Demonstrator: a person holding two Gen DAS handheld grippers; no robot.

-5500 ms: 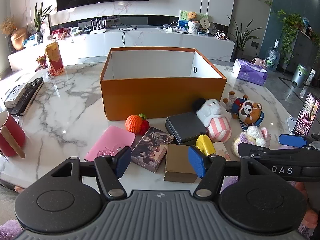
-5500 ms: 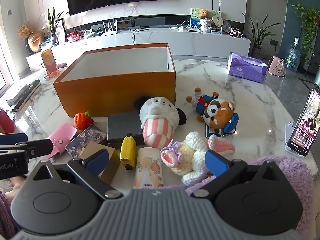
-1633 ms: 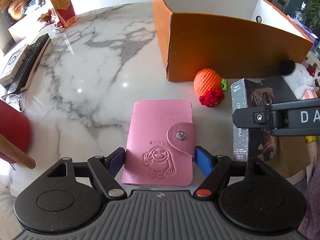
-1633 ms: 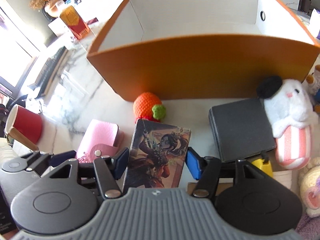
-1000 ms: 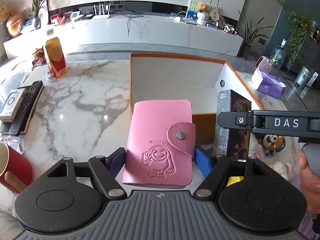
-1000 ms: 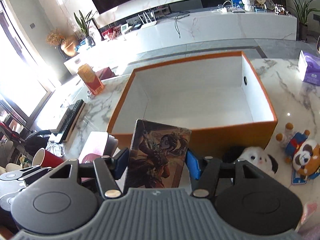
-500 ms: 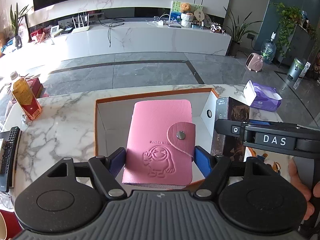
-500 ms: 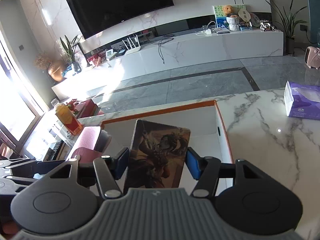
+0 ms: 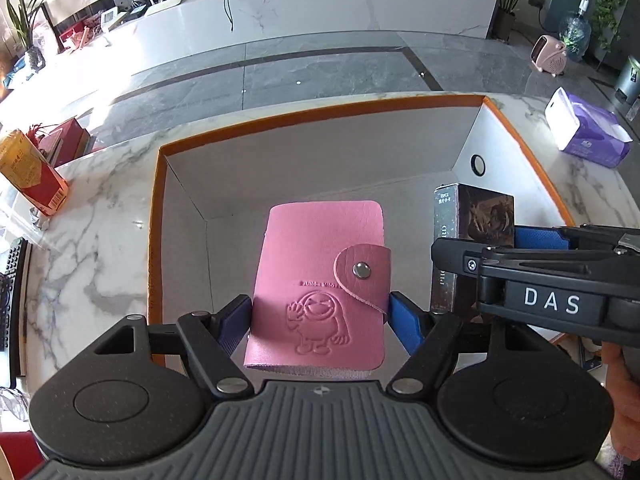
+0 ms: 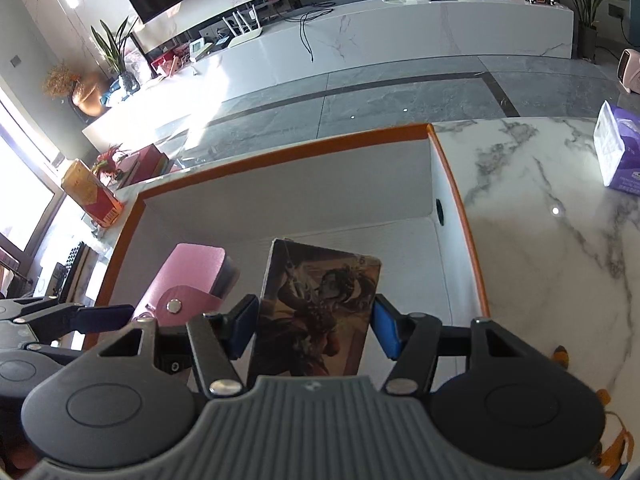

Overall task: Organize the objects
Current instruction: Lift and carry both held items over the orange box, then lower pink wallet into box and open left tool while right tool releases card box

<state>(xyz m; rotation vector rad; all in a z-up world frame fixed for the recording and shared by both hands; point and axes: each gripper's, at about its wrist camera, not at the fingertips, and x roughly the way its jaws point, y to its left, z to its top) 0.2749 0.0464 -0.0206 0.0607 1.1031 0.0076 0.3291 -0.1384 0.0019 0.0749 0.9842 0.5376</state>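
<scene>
While both loads hang over the orange box (image 9: 516, 152), clamped flat for a drop inside: left gripper (image 9: 320, 316) pinching pink card wallet (image 9: 320, 280) by its side edges, right gripper (image 10: 314, 330) squeezing illustrated card box (image 10: 316, 308) the same way. Angled down toward box floor, side by side, not touching. Nothing released yet.

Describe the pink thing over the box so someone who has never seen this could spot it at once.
Start at the big orange box with white walls on the marble table. Above its open top, the left hand-held gripper clamps a pink card wallet. Unlike the dark illustrated box beside it, it has a snap tab and an embossed waving cartoon figure.
</scene>
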